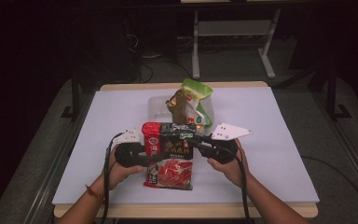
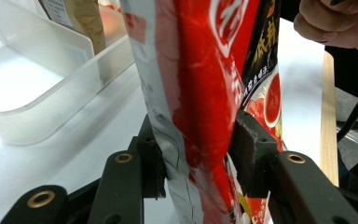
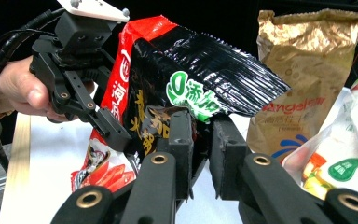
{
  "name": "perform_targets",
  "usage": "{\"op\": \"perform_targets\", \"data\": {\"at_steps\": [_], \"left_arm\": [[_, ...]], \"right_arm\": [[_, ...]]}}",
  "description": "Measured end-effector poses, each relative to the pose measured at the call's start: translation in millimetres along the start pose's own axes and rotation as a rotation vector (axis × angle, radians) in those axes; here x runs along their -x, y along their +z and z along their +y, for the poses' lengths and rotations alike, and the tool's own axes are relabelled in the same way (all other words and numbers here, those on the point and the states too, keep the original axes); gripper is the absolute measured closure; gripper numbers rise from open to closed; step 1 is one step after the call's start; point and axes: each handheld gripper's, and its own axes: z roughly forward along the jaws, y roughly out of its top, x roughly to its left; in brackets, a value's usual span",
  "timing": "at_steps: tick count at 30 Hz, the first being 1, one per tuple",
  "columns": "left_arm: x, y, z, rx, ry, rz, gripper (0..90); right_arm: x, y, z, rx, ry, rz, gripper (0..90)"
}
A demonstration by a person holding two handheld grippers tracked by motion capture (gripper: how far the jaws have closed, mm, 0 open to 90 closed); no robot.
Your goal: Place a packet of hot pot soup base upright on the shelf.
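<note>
Above the near middle of the white worktop [image 1: 270,154], a red-and-black sauce pouch [image 1: 170,154] is hanging between the two tools, its lower end resting on or just over the surface — which of the two is hard to tell. The left gripper [image 2: 196,156] is clamping the pouch's red left edge, both pads pressing into the film. The right gripper [image 3: 200,140] is pinching the crinkled black top edge, its jaws nearly together on the thin foil.

Behind the pouch a clear plastic bin [image 1: 156,105] is standing with a gold-brown bag [image 1: 179,105] and a green-and-white bag [image 1: 200,100] upright in it, and that seems to be where the pouch is heading.

Risks from here, as I judge them:
- The right grip is sitting on a folded flap of slick film, so the pouch may be sliding out if the hands are pulling apart or lifting unevenly.
- Two grips on one soft pack are twisting it; too much tension could be tearing the seal.
- The bin is already crowded — pushing the pouch in could be tipping the leaning bags or shoving the light bin back across the worktop.
- Releasing one side early would leave the pouch swinging from the other.
</note>
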Motion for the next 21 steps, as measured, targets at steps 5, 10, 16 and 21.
{"op": "perform_targets", "data": {"at_steps": [5, 10, 16, 21], "left_arm": [[3.3, -4.2, -0.4, 0.041, -0.007, -0.009, 69.0], [8.7, -6.8, -5.5, 0.080, -0.025, 0.010, 71.8], [13.9, -11.1, -8.1, 0.110, -0.029, 0.013, 72.8], [16.6, -13.1, -8.4, 0.118, -0.026, 0.015, 73.3]], "right_arm": [[2.1, -0.6, 2.4, 0.002, -0.004, -0.008, 78.0], [0.0, 0.8, 4.8, -0.013, -0.034, -0.010, 71.3], [-4.4, -0.7, 7.3, -0.022, -0.056, 0.003, 47.7], [1.5, -16.8, 9.0, -0.051, -0.070, -0.011, 32.0]]}}
